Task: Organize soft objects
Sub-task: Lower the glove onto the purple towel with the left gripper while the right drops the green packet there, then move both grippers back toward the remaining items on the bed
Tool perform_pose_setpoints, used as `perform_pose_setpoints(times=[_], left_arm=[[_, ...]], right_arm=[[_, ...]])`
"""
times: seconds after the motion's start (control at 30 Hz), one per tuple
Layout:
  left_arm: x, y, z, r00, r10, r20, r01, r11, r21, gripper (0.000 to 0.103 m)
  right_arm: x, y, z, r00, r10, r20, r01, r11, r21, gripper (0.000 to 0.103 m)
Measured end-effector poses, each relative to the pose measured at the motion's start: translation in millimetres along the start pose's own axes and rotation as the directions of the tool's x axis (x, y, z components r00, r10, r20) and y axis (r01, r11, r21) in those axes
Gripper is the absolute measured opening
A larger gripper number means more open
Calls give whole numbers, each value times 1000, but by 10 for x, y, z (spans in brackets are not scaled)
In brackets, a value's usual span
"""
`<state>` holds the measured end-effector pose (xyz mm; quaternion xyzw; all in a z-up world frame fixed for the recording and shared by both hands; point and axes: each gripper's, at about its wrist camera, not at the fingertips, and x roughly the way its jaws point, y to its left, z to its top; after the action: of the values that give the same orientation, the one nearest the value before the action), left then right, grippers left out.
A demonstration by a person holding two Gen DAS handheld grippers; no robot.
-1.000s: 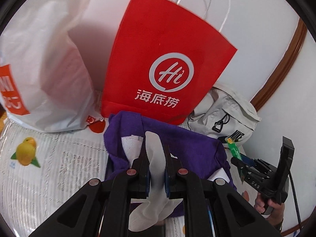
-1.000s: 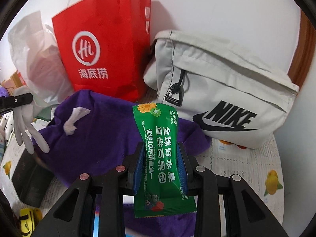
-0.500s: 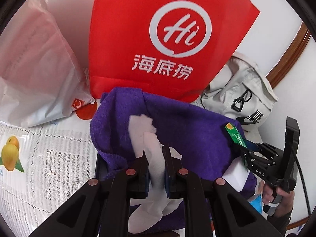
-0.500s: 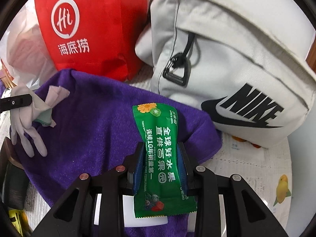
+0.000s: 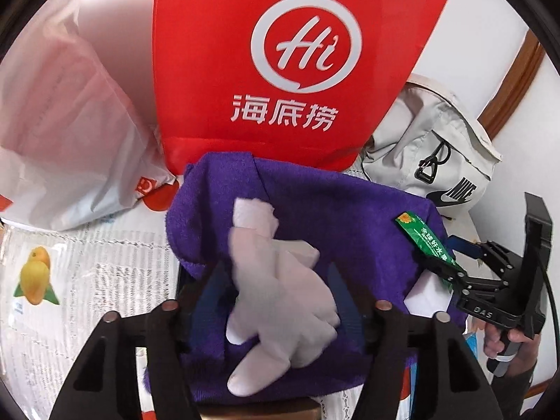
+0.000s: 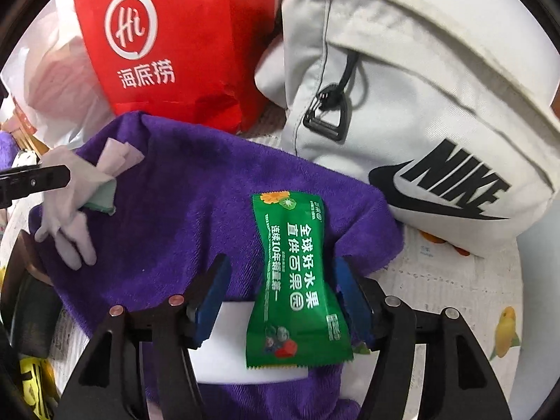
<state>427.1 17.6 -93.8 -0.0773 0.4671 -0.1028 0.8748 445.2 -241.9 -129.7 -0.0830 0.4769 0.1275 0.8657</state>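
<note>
A purple towel (image 5: pixel 332 210) lies spread in front of the bags; it also shows in the right wrist view (image 6: pixel 182 231). My left gripper (image 5: pixel 276 290) is open, and a white glove (image 5: pixel 280 297) lies loose on the towel between its fingers. The glove shows at the left of the right wrist view (image 6: pixel 70 210). My right gripper (image 6: pixel 283 290) is open, with a green snack packet (image 6: pixel 297 280) between its fingers, over the towel. The packet (image 5: pixel 423 241) and right gripper (image 5: pixel 451 273) show at the right of the left wrist view.
A red paper bag (image 5: pixel 290 63) stands behind the towel, a white plastic bag (image 5: pixel 63 122) to its left, a pale grey Nike bag (image 6: pixel 420 112) to its right. A white block (image 6: pixel 231 343) lies on the towel. The tablecloth (image 5: pixel 87 280) has fruit prints.
Both grippers have opened. The glove has dropped loose onto the purple towel. The packet sits free between the right fingers. Both grippers moved forward over the towel.
</note>
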Motion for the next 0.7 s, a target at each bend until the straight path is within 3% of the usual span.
perform_pose_setpoints(times=[0.3,0.5,0.7], left_arm=[[-564,68,-159,994,65,84,-65,998,4,64],[-1053,5,-461,983,67,173,-77,996,50,64],[-1387,-45,-854,989,23,144,-25,1000,12,64]], right_arm=[[-605,46,-106,997,38,71,-43,997,70,64],[-1037,180,-400,993,48,104,-56,995,78,64],[-1462,440,-816,982,96,161,-108,992,63,64]])
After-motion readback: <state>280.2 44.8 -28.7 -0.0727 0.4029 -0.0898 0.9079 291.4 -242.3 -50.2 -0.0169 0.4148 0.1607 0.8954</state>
